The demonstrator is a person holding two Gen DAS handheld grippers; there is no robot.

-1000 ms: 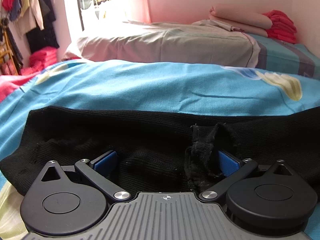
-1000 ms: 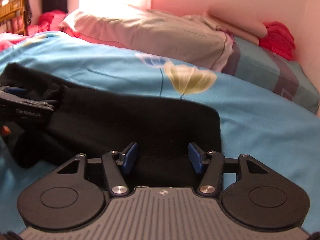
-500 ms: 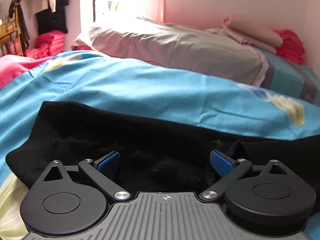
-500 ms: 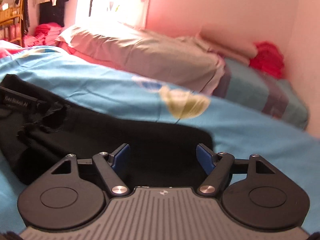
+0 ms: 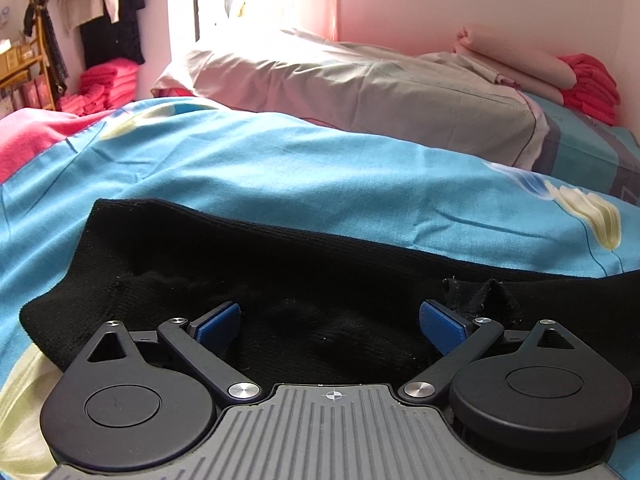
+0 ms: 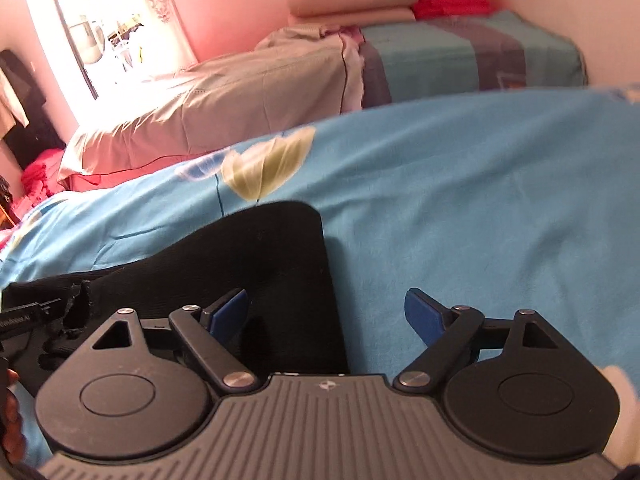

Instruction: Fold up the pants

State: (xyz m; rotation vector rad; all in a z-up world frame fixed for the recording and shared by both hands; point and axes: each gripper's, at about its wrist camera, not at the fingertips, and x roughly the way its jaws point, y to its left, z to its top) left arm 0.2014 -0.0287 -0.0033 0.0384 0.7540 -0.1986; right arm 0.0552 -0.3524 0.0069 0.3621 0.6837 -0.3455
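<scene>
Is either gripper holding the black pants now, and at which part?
Nothing is held. Left gripper and right gripper are open above the black pants.

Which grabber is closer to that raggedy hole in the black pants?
Left. The left gripper is open right at the frayed hole, which sits beside its right fingertip. The right gripper, open too, straddles the black pants' end edge, farther away.
</scene>
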